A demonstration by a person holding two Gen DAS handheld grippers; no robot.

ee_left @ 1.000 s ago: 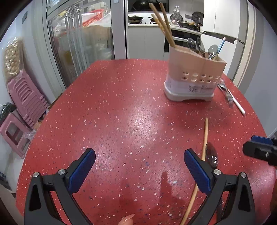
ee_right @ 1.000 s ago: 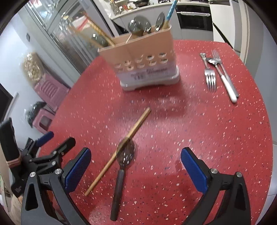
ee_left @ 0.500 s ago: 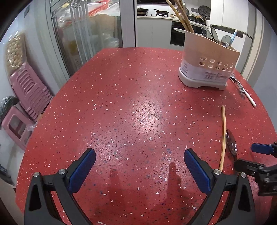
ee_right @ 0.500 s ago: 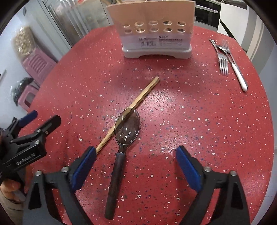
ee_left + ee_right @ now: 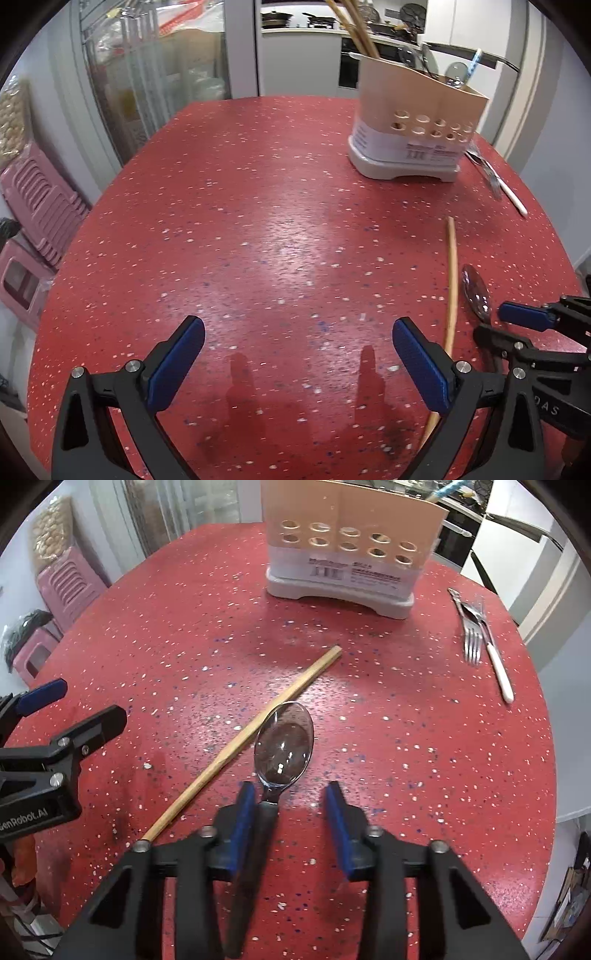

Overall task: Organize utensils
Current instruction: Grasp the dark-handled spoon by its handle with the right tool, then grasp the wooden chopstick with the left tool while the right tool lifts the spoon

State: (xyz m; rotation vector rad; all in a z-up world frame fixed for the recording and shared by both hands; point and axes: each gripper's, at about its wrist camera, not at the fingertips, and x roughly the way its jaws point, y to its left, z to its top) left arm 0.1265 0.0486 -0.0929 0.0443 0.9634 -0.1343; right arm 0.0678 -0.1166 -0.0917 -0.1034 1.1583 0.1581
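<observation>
A dark-handled metal spoon point(image 5: 284, 746) lies on the red speckled table point(image 5: 258, 221), its bowl against a single wooden chopstick point(image 5: 251, 734). My right gripper point(image 5: 291, 805) straddles the spoon's neck and its jaws are closing. The left pad touches the neck, while a gap still shows on the right pad's side. In the left wrist view the same spoon point(image 5: 476, 295) and chopstick point(image 5: 451, 280) lie at the right. My left gripper point(image 5: 295, 354) hovers open over bare table, holding nothing. The beige utensil holder point(image 5: 347, 542) stands at the far side with chopsticks and spoons in it.
Two forks point(image 5: 474, 635) and a white-handled utensil point(image 5: 498, 668) lie right of the holder near the table's edge. Pink stools point(image 5: 40, 206) stand on the floor at the left. A glass cabinet and kitchen counter lie beyond the table.
My right gripper came down over the spoon's neck and its jaws narrowed from wide open to close around it. The left gripper stayed nearly in place, open.
</observation>
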